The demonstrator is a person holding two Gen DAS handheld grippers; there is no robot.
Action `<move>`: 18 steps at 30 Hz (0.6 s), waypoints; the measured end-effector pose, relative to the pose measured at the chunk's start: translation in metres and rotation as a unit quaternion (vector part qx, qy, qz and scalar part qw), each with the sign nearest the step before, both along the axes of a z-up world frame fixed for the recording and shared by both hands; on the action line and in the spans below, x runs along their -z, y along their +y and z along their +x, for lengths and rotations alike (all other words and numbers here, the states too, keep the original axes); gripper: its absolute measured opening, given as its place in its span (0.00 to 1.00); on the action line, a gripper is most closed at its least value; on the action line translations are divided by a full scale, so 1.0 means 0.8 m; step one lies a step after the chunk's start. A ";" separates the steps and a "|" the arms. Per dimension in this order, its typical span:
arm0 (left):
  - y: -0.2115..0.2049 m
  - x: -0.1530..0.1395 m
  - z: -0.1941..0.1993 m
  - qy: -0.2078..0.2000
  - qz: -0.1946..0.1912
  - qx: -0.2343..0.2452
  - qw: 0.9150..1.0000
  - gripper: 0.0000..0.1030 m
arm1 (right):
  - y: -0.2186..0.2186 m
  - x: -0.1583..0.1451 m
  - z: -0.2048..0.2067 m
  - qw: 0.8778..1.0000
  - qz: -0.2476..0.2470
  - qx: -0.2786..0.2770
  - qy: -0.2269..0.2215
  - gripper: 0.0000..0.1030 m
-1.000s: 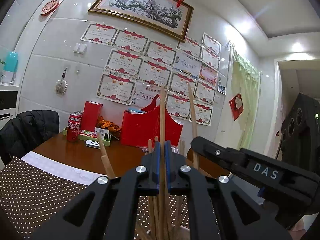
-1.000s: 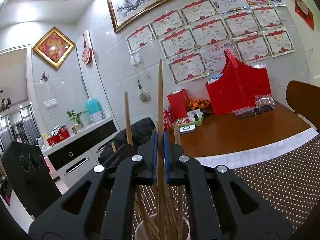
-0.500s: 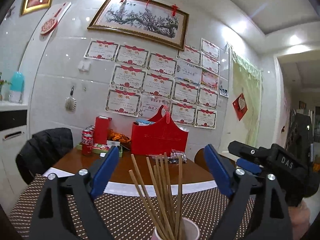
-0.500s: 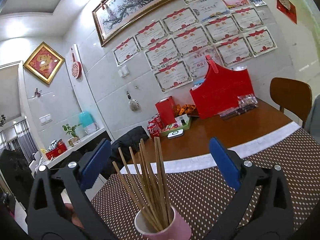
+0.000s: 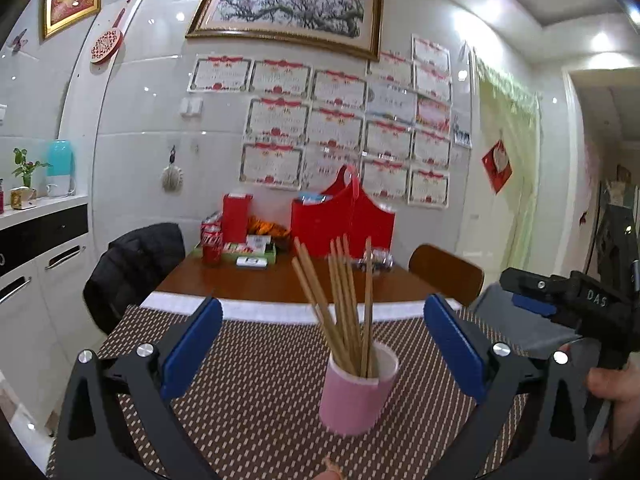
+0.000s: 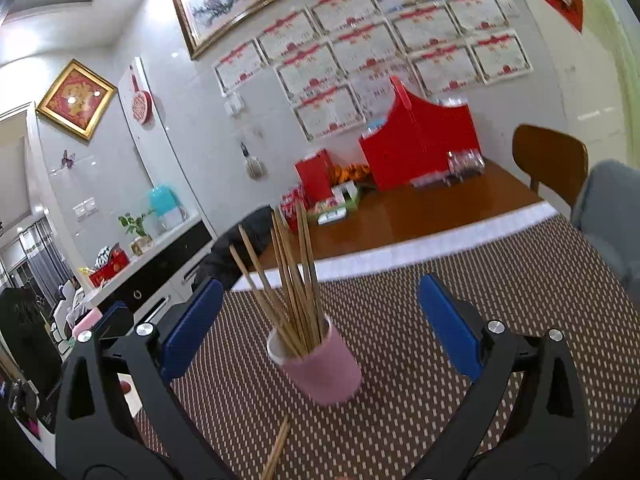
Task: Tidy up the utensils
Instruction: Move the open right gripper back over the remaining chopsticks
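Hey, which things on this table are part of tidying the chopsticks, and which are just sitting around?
Part of the job:
- pink cup
- chopsticks standing in the cup
- loose chopsticks on the dotted mat
- left tongs and right tongs, both open and empty

Just lying about:
- red bag
- soda can
- red box
- black jacket on a chair

I face a white tiled wall (image 5: 140, 120) hung with a framed painting (image 5: 288, 8) and certificates (image 5: 340, 128). A wooden chair (image 5: 444, 272) stands beside my table (image 5: 260, 280).
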State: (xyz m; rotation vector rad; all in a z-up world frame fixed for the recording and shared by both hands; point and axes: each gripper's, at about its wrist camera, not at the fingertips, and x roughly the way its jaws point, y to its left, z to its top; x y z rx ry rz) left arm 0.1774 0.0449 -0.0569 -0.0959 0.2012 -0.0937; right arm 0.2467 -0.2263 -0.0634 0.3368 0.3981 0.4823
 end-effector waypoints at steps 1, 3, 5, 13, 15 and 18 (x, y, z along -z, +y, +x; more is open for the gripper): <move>0.000 0.002 -0.003 0.008 0.004 -0.002 1.000 0.96 | -0.002 0.005 -0.006 1.000 -0.004 -0.001 0.007 0.94; 0.000 0.008 -0.011 0.030 0.012 -0.010 0.999 0.96 | -0.005 0.014 -0.015 1.000 -0.010 -0.003 0.019 0.94; 0.000 0.015 -0.019 0.043 0.012 -0.005 0.999 0.96 | -0.008 0.026 -0.025 0.999 -0.017 -0.009 0.031 0.94; -0.001 0.049 -0.035 0.080 0.020 0.002 0.997 0.96 | -0.006 0.069 -0.047 0.997 -0.027 -0.025 0.074 0.94; 0.001 0.059 -0.037 0.088 0.018 0.002 0.996 0.96 | -0.003 0.079 -0.048 0.996 -0.027 -0.028 0.080 0.94; 0.008 0.075 -0.033 0.106 0.003 0.006 0.994 0.96 | 0.004 0.095 -0.045 0.995 -0.031 -0.034 0.092 0.94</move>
